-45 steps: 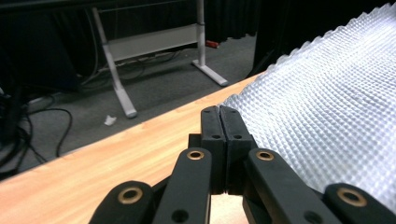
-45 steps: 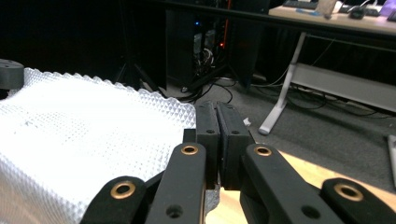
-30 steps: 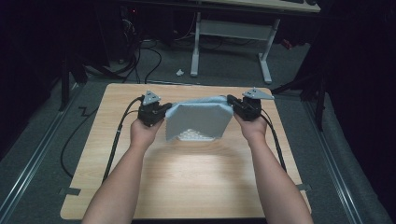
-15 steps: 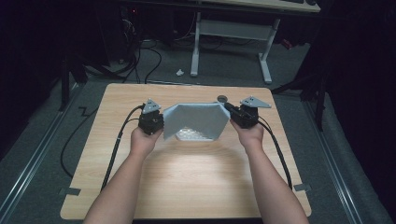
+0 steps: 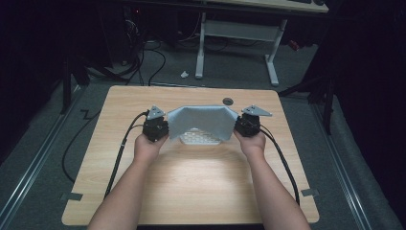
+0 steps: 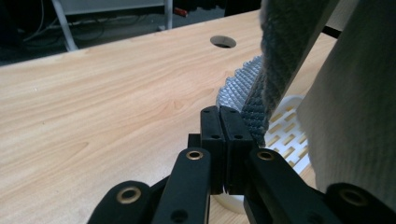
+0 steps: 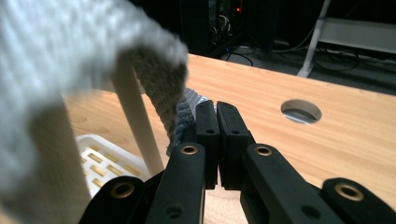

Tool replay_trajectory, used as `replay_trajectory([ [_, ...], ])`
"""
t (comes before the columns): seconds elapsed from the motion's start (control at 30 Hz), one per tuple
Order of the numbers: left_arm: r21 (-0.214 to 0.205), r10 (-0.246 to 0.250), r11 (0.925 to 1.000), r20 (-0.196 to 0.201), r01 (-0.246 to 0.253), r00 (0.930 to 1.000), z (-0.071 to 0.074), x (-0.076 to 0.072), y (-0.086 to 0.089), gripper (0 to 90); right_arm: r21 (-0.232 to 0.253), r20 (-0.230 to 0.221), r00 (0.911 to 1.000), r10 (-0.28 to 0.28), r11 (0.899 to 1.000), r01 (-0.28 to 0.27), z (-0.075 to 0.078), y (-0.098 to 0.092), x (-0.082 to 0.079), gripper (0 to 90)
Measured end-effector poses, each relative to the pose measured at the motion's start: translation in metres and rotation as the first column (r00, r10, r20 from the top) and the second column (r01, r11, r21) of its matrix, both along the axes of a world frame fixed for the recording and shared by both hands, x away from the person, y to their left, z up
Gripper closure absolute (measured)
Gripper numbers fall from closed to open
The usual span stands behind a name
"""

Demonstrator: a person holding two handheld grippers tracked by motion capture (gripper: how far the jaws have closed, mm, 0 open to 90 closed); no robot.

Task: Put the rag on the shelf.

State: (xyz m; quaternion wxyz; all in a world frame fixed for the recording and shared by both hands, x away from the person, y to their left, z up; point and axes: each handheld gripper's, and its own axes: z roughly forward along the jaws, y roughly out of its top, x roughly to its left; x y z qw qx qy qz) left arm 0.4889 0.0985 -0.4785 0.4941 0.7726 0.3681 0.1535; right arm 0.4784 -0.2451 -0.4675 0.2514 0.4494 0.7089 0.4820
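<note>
Fingers on both my grippers, left [image 5: 165, 125] and right [image 5: 238, 123], are pinched onto opposite edges of the grey cloth [image 5: 198, 120], stretched above the white basket [image 5: 201, 138] on the table [image 5: 191, 182]. Grips look thin: pulling apart could slip a corner free; sagging cloth might snag the basket.

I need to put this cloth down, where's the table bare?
The table is bare along the near edge between the forearms, and along the far edge, apart from the round hole. It is crowded mid-table, where the grey cloth hangs over the white slotted tray.
</note>
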Motion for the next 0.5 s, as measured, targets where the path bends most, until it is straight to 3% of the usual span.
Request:
replay_trajectory([
  [0.1,0.002,-0.006,1.0,-0.017,0.006,0.9998,-0.0026,0.0012,-0.0003,88.2,0.021,0.005,1.0,-0.008,1.0,0.008,-0.0033,-0.0033,-0.0018,89.1],
  [0.33,0.008,0.0,1.0,-0.01,0.0,1.0,-0.0034,-0.0012,-0.0019,88.1,0.002,-0.018,0.9998,-0.006,1.0,0.006,-0.0071,-0.0061,-0.0014,88.1],
  [0.5,0.011,0.032,0.9994,0.003,-0.032,0.9995,0.0015,-0.0048,0.0036,76.9,-0.004,-0.014,0.9998,-0.011,1.0,0.01,-0.0071,-0.0061,0.0048,86.0],
])
